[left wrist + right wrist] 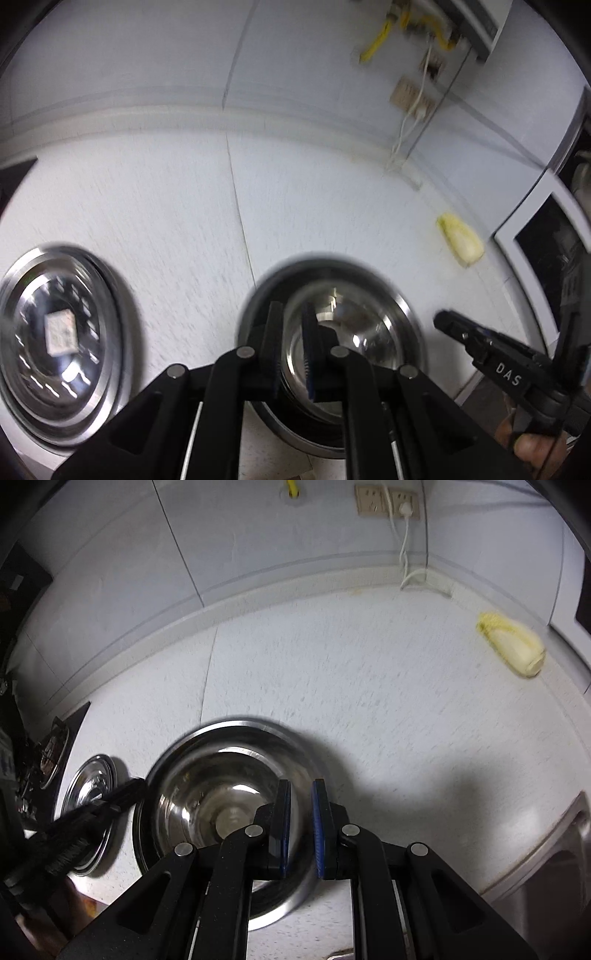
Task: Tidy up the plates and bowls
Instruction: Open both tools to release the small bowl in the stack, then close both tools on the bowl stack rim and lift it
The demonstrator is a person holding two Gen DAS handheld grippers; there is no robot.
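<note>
Item 1, bowl [332, 332]: steel, upright on the white bench [166, 192], near its front edge. We hold it from both sides.

Item 2, left gripper [291, 347]: fingers narrowly parted, straddling the bowl's left rim, one finger outside and one inside; we judge them pinched on the rim, though blur hides the contact.

Item 3, right gripper [301, 827]: fingers likewise a narrow gap apart, set over the right rim; contact cannot be told. A hold on opposite rims would keep the bowl level for lifting.

Item 4, plate [55, 347]: steel, flat, just left of the bowl, a sticker at its centre; the likely stacking partner.

Item 5, cabbage [461, 240]: well apart, by the wall; not involved.
</note>
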